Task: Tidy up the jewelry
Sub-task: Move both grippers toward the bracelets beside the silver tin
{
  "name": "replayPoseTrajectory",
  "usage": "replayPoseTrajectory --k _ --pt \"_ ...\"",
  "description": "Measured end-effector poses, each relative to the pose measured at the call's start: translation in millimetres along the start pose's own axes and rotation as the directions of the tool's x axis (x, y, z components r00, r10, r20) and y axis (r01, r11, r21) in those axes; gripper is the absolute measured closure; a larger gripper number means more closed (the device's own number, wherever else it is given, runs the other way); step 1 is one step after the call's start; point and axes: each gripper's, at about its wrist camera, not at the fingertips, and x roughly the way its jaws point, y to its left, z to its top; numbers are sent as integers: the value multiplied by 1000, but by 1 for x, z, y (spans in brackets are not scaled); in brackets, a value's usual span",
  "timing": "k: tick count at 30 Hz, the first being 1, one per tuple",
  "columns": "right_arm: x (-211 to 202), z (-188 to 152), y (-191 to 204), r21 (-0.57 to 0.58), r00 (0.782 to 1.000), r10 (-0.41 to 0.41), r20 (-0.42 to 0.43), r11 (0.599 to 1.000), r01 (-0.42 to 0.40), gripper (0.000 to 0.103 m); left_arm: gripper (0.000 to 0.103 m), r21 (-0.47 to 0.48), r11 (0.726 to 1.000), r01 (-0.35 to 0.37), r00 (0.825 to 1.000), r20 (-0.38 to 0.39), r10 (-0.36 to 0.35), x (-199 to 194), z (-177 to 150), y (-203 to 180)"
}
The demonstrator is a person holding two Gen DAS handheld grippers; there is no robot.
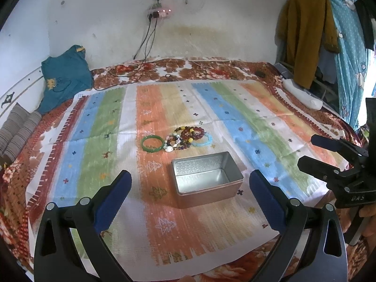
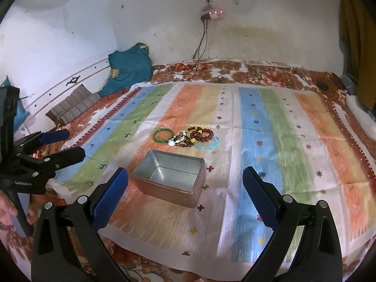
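A pile of bead bracelets [image 1: 185, 137] lies on the striped cloth, with a green bangle [image 1: 152, 143] at its left and a light blue bracelet [image 1: 206, 139] at its right. An empty metal tin [image 1: 206, 178] stands just in front of them. My left gripper [image 1: 190, 178] is open and empty, held above the cloth before the tin. In the right wrist view the pile [image 2: 192, 136], bangle [image 2: 163, 135] and tin [image 2: 170, 177] show too. My right gripper [image 2: 185, 176] is open and empty, also short of the tin.
The striped cloth [image 1: 270, 122] covers a floral bedspread [image 1: 211, 68]. A teal garment [image 1: 65, 77] and a striped cushion [image 1: 16, 129] lie far left. Clothes [image 1: 303, 33] hang at right. Cables [image 1: 145, 47] drop from a wall socket. The other gripper [image 1: 305, 150] shows at right.
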Motion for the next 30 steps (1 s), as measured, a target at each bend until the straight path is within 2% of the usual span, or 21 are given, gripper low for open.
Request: replayPoseTrajectory --k 21,30 --pt "3 -5 2 7 1000 9 -15 1000 -9 4 5 -38 999 -31 999 -21 30 5 -8 5" --pt "7 -5 0 13 999 22 -35 1000 -21 4 5 -1 1000 -19 999 -30 19 6 -11 -3"
